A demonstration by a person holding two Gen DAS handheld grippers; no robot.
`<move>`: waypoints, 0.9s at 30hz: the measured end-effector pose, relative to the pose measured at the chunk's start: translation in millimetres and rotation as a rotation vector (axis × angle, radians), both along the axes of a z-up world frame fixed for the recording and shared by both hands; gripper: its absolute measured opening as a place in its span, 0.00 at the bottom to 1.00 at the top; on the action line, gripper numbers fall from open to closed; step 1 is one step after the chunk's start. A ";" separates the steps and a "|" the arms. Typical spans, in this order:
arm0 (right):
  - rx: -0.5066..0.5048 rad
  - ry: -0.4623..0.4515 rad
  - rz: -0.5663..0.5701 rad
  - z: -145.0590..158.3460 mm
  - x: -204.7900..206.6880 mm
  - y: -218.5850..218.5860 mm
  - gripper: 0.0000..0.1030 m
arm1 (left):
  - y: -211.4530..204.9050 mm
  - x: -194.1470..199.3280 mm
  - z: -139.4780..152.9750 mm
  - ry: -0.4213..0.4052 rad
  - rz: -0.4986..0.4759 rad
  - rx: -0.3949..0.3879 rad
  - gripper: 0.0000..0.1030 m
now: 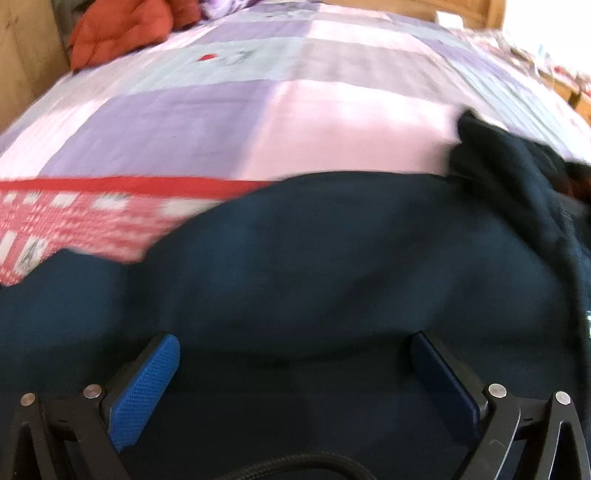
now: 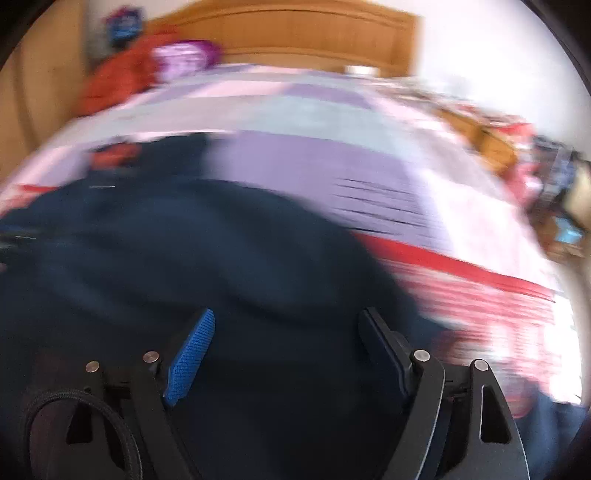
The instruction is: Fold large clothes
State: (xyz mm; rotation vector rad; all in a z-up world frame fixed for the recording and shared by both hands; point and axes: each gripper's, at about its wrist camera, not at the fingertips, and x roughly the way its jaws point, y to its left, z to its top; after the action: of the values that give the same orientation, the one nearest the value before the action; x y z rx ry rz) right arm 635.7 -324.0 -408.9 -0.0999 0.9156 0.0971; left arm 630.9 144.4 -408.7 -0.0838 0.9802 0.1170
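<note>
A large dark navy garment (image 1: 332,258) lies spread on the bed and fills the lower half of both views. A bunched part of it (image 1: 517,166) rises at the right in the left wrist view. My left gripper (image 1: 295,339) hovers over the garment, its blue pads wide apart and nothing pinched between them. The right wrist view is blurred by motion. There the same navy garment (image 2: 184,258) lies under my right gripper (image 2: 286,317), whose jaws also stand wide apart over the cloth without gripping it.
The bed carries a purple, pink and grey patchwork quilt (image 1: 258,110). A red and white patterned cloth (image 1: 74,221) lies at the garment's edge. An orange padded item (image 1: 122,29) sits by the wooden headboard (image 2: 295,33). Cluttered furniture (image 2: 535,166) stands to the right.
</note>
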 end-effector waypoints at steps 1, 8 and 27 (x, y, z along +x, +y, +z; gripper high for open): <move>0.086 0.033 -0.007 -2.2 1.6 -27.7 0.66 | 10.2 -1.0 -1.6 0.015 0.028 0.058 1.00; -0.027 -0.026 0.006 26.1 -8.7 -1.6 0.41 | 13.9 -9.2 28.8 -0.042 0.072 0.024 0.99; 0.026 -0.016 -0.104 32.9 -48.4 -41.5 0.78 | 16.9 -67.5 38.9 -0.036 0.004 0.045 0.98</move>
State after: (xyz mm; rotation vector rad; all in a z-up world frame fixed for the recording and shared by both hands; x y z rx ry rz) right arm 587.4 -365.5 -376.0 -0.0292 0.9021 0.0115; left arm 563.5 161.3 -369.8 -0.0468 0.9414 0.1404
